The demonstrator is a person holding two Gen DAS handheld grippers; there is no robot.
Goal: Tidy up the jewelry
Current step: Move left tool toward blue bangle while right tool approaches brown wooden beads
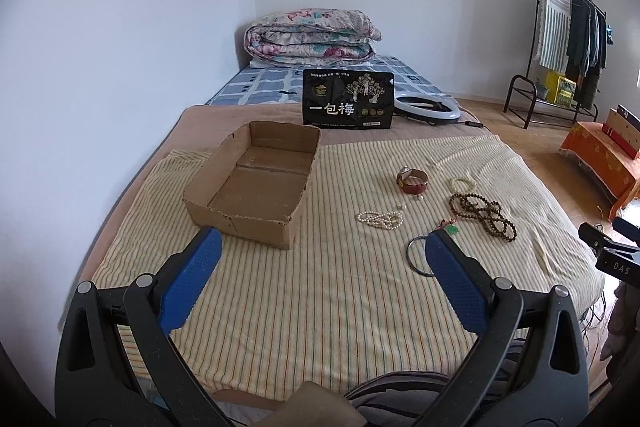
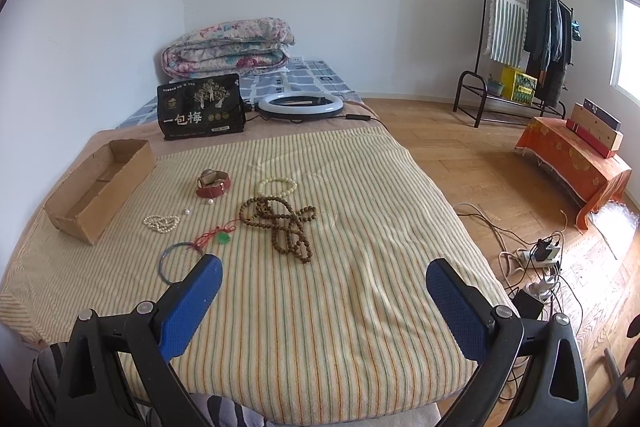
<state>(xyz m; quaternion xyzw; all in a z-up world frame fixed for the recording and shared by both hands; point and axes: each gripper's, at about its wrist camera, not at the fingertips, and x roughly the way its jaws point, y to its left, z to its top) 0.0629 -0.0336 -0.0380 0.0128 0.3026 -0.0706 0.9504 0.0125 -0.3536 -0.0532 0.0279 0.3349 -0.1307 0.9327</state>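
Jewelry lies scattered on the striped towel [image 2: 320, 307] that covers the bed, ahead of both grippers. The left gripper [image 1: 323, 255] has its blue fingers [image 1: 192, 279] spread wide and released, holding nothing. The right gripper [image 2: 324, 287] is likewise spread apart and empty, above bare towel.

Just behind the left gripper's right finger lies a thin metal bangle [image 1: 416, 255], partly hidden by that finger. In the right wrist view the same bangle sits just beyond the right gripper's left finger. Directly past it lies a green pendant on red cord [image 2: 222, 237]. Farther ahead and to the right of the pendant is a long strand of brown wooden beads [image 2: 280, 223], looped over itself. A pearl necklace [image 2: 161, 222] lies bunched to the left of the pendant, with loose pearls [image 2: 187, 211] near it. Beyond these are a watch with a red strap [image 2: 214, 183] and a cream bead bracelet [image 2: 278, 185], side by side but apart.

An open cardboard box [image 1: 256, 179] sits ahead of the left gripper's left finger, empty.
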